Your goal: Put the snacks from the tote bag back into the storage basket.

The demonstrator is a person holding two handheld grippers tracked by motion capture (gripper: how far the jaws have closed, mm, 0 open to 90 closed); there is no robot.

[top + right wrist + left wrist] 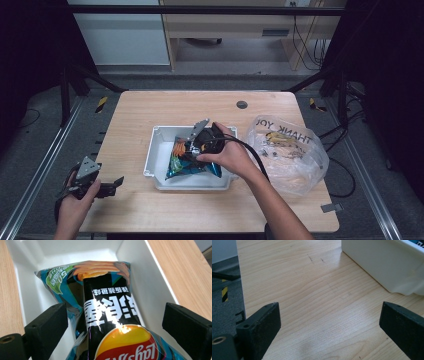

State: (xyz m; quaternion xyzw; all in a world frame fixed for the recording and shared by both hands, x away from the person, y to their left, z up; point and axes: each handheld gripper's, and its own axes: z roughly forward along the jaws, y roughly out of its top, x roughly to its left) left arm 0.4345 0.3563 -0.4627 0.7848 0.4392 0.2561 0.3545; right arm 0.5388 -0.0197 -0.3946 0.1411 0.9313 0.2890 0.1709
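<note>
Black jaws of the right gripper (113,327) are standing wide apart on either side of a Lay's chip bag (107,315) — the pads are not pressing on it, so the bag is lying released inside the white plastic bin (150,285). From above, the bag (192,162) is resting in the bin (160,135) near the middle of the wooden table (135,205), with the right gripper (192,145) hovering just over it in the person's right hand (227,155).

Risks from here are sitting close together. Those spread jaws are flanking the crinkly foil, so a careless lift could be snagging a fold and dragging the bag back out. Pushing down instead could be crushing the chips, since the bag looks puffy and light.

To the right, a clear plastic shopping bag (287,155) is slumping just beside the bin — the trailing cable or the forearm could be catching it.

Left gripper (102,187) is idling with its jaws parted and nothing between them, low over bare wood near the table's left edge, where a slip could be knocking it against the bin wall (382,267).
</note>
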